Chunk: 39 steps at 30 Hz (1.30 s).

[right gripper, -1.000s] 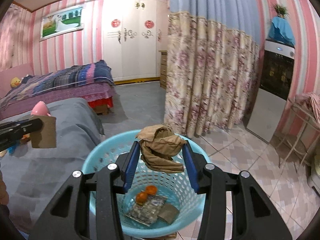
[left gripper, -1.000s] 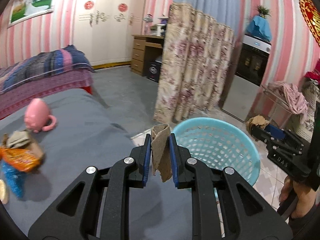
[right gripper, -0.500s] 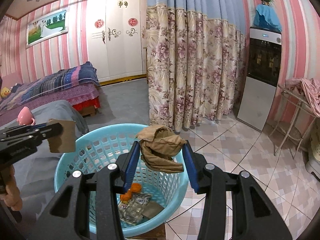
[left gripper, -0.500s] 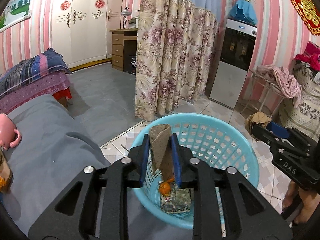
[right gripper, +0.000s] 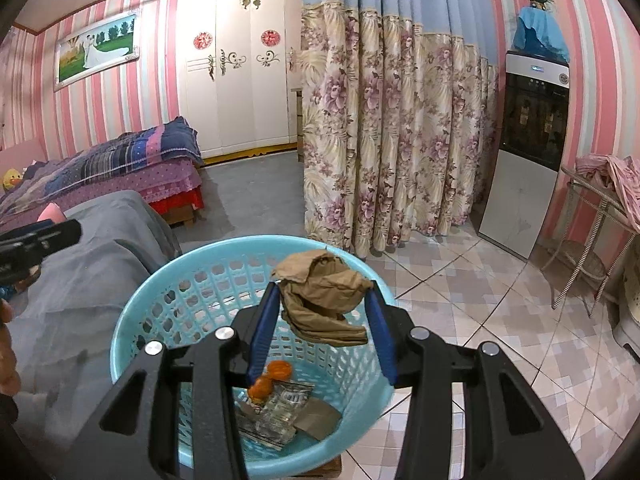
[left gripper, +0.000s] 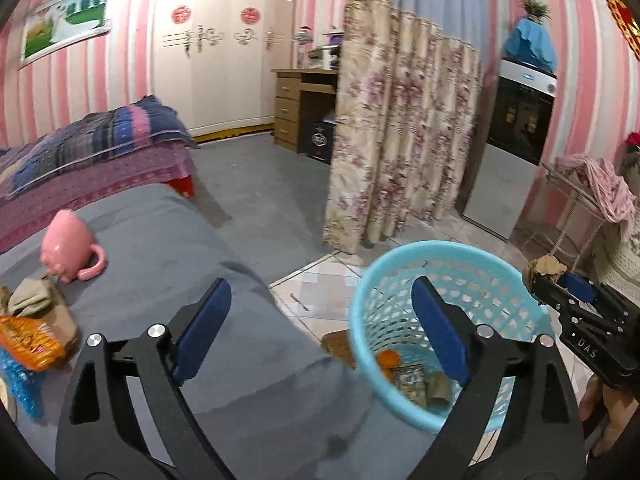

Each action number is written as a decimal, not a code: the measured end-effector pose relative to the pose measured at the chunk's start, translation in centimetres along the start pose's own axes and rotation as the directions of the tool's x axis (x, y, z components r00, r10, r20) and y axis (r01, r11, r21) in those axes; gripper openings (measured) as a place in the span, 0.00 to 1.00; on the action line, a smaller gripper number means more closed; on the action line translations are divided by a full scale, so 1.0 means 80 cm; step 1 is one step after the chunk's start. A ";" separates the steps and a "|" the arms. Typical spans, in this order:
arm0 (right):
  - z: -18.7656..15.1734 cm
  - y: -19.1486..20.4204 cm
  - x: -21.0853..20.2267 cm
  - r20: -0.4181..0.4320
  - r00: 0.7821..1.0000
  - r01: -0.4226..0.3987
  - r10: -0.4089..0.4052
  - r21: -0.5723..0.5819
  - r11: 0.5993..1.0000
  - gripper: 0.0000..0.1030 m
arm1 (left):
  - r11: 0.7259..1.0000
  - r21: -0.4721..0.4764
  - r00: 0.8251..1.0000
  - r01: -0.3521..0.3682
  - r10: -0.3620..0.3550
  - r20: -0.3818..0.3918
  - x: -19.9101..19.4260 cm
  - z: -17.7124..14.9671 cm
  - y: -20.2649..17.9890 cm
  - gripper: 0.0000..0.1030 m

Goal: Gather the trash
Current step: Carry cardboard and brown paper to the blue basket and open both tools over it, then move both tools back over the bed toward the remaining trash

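The left tongs [left gripper: 320, 320] have just been opening and stand released, nothing between the pads, over the near rim of the blue laundry basket [right gripper: 132, 312]. The right tongs [right gripper: 322, 320] are clenched on a crumpled brown paper wad [right gripper: 324, 300] above the basket. Inside the basket lie a cardboard piece [left gripper: 438, 388], orange caps [right gripper: 268, 378] and a clear wrapper [right gripper: 280, 412]. Beyond the basket hangs a floral curtain [right gripper: 392, 140].

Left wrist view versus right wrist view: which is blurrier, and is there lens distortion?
Left wrist view: motion-smeared, notably the round turquoise plastic basket and pink ceramic mug. Right wrist view: sharp, crumpled brown paper crisp. Both: fisheye bending at the edges, dark corners.
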State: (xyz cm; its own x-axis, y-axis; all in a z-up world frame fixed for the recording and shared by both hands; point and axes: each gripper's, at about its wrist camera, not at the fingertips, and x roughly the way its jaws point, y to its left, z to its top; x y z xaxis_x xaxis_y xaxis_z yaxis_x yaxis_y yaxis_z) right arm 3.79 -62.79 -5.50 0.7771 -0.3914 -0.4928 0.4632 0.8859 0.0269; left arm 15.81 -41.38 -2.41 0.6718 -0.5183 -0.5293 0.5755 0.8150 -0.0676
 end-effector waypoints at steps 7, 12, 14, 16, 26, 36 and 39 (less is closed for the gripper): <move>0.003 0.025 0.018 -0.010 1.000 -0.004 0.004 -0.023 1.000 0.43 | 1.000 -0.014 1.000 -0.026 0.026 0.006 -0.012 -0.003 0.020 0.87; 0.008 0.037 0.025 -0.009 1.000 0.021 -0.021 -0.050 0.999 0.47 | 0.999 -0.030 1.000 -0.031 0.031 0.005 -0.016 -0.007 0.032 0.89; 0.010 0.040 0.022 -0.003 1.000 0.028 -0.028 -0.051 0.998 0.69 | 0.999 -0.030 0.999 -0.036 0.036 0.003 -0.019 -0.008 0.036 0.89; 0.012 0.042 0.013 0.020 1.000 0.022 -0.021 -0.046 0.999 0.81 | 0.999 -0.031 0.999 -0.041 0.041 0.004 -0.023 -0.008 0.042 0.90; 0.019 0.083 -0.017 0.047 0.999 0.023 -0.021 -0.041 0.999 0.94 | 0.982 -0.079 0.984 -0.173 0.175 0.013 -0.088 -0.025 0.115 0.94; 0.022 0.189 -0.035 0.045 0.989 -0.136 0.140 -0.087 0.987 0.94 | 0.909 -0.196 0.928 -0.369 0.371 -0.029 -0.176 -0.067 0.237 0.95; 0.024 0.219 -0.044 0.051 0.982 -0.179 0.185 -0.101 0.979 0.94 | 0.890 -0.242 0.921 -0.387 0.386 -0.052 -0.193 -0.080 0.272 0.94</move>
State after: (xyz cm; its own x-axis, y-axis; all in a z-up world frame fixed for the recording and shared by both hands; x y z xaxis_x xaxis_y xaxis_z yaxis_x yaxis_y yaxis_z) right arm 9.94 -46.38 -1.63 0.8698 -0.2332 -0.4348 0.2712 0.9622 0.0265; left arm 14.96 -14.00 -1.15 0.8166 -0.1492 -0.5576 0.1398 0.9884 -0.0598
